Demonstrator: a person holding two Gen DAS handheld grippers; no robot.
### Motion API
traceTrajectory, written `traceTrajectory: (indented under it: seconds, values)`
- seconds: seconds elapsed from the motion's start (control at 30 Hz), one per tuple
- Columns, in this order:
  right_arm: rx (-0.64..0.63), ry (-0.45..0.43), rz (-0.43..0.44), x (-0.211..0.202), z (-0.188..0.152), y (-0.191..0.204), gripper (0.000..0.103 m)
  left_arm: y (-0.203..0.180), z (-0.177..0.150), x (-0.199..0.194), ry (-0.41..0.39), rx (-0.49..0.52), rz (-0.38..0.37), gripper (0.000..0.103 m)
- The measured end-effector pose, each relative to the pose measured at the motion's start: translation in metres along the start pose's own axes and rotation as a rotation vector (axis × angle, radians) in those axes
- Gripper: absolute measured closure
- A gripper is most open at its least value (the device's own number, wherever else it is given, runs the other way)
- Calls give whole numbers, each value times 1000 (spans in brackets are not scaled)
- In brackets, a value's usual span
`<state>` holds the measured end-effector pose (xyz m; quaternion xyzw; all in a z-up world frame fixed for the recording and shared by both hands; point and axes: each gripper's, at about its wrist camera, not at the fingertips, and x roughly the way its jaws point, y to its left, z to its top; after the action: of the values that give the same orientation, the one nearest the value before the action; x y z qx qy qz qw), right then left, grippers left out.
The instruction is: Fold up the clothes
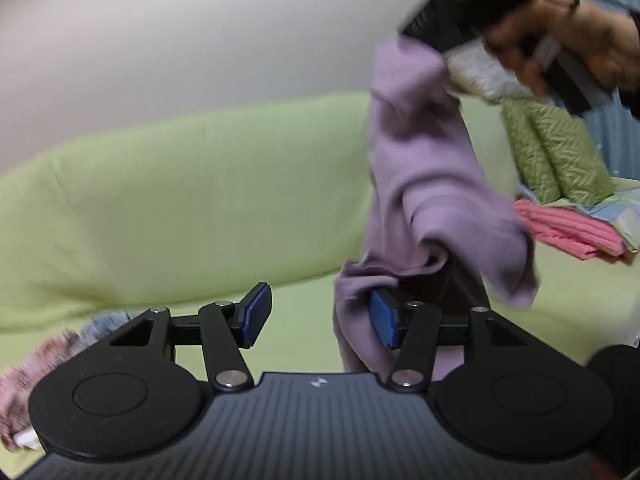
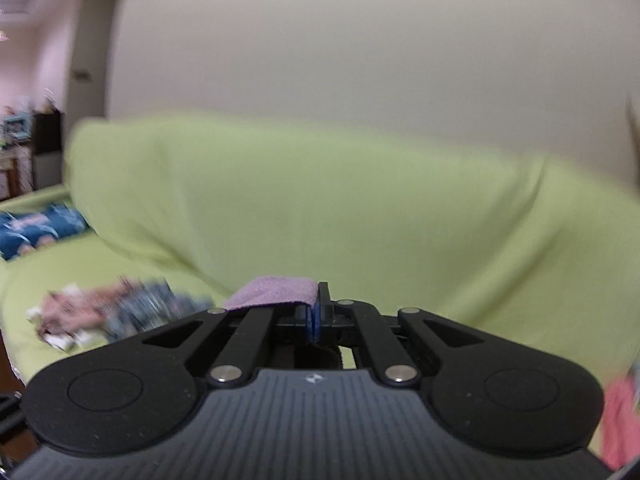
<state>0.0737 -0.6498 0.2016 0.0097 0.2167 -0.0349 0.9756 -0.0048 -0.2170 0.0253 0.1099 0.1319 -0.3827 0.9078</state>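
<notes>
A lilac garment (image 1: 432, 184) hangs in the air over a lime-green sofa (image 1: 180, 208). Its top edge is pinched by my right gripper (image 1: 460, 24), which a hand (image 1: 580, 44) holds at the upper right of the left wrist view. My left gripper (image 1: 320, 318) stands open below. The garment's lower folds drape against its right blue pad (image 1: 382, 322); its left pad (image 1: 256, 314) is bare. In the right wrist view my right gripper (image 2: 316, 314) is shut on a lilac fold (image 2: 272, 292) that lies over its left finger.
Green patterned cushions (image 1: 560, 152) and a folded pink garment (image 1: 572, 232) lie at the sofa's right end. A loose heap of pink and blue clothes (image 2: 116, 312) lies on the seat to the left, with a dark blue printed cushion (image 2: 36, 228) beyond. A pale wall rises behind.
</notes>
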Motion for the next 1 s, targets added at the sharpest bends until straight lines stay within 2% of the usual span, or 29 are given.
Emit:
traceTrajectory:
  seconds: [0.13, 0.2, 0.3, 0.37, 0.47, 0.53, 0.6, 0.67, 0.7, 0.73, 0.77, 0.8, 0.83, 0.93, 1.0]
  values:
    - [205, 277, -10, 144, -58, -63, 102, 10, -12, 77, 146, 30, 12, 46]
    - [262, 375, -13, 187, -98, -88, 98, 5, -15, 100, 168, 80, -19, 46]
    - [249, 435, -46, 209, -150, -104, 90, -12, -17, 127, 174, 175, -97, 45]
    - [270, 448, -48, 206, -176, -117, 83, -31, -18, 145, 175, 244, -158, 45]
    - [303, 449, -42, 191, -204, -132, 82, -58, -17, 173, 198, 337, -257, 44]
    - [324, 443, -36, 177, -217, -139, 82, -77, -22, 188, 196, 423, -284, 44]
    - [345, 437, -30, 164, -231, -147, 82, -93, -26, 205, 211, 506, -285, 44]
    - [366, 430, -25, 150, -245, -154, 81, -93, -50, 205, 250, 596, -254, 44]
    - [377, 427, -22, 143, -252, -158, 81, -95, -53, 208, 263, 641, -237, 47]
    - [376, 423, -20, 136, -255, -161, 81, -96, -54, 213, 274, 685, -220, 58]
    - [375, 416, -19, 133, -253, -164, 81, -95, -53, 213, 277, 697, -215, 66]
    - [374, 409, -18, 131, -251, -167, 81, -95, -51, 212, 280, 704, -211, 85]
    - [373, 399, -16, 129, -248, -168, 81, -91, -52, 213, 277, 689, -209, 100]
    - [344, 357, 4, 122, -242, -168, 81, -62, -31, 215, 253, 544, -226, 100]
    - [313, 324, 33, 123, -235, -161, 81, -37, -11, 221, 223, 443, -192, 101]
